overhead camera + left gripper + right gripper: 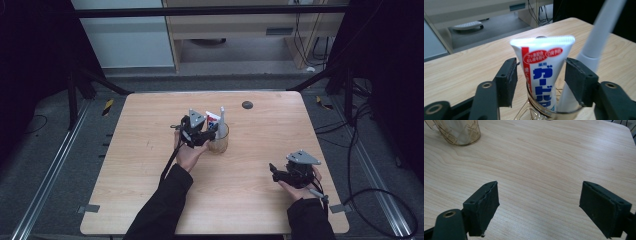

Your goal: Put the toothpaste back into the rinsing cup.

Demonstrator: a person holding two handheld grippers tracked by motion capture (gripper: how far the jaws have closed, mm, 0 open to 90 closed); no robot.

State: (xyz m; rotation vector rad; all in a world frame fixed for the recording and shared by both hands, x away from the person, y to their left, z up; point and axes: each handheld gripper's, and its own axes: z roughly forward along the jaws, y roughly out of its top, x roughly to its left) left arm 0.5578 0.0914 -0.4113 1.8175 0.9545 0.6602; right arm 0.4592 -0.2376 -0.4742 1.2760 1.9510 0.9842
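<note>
Upright in a glass cup (219, 141) near the middle of the tabletop (150, 200) stands a toothpaste tube (541, 67), beside a white toothbrush (599, 32). Left gripper (540, 80) fingers sit open either side of the tube, not pinching it. Right gripper (539, 207) hovers low over bare wood, well apart, fingers spread wide. Grey floor and pale cabinets lie beyond.
</note>
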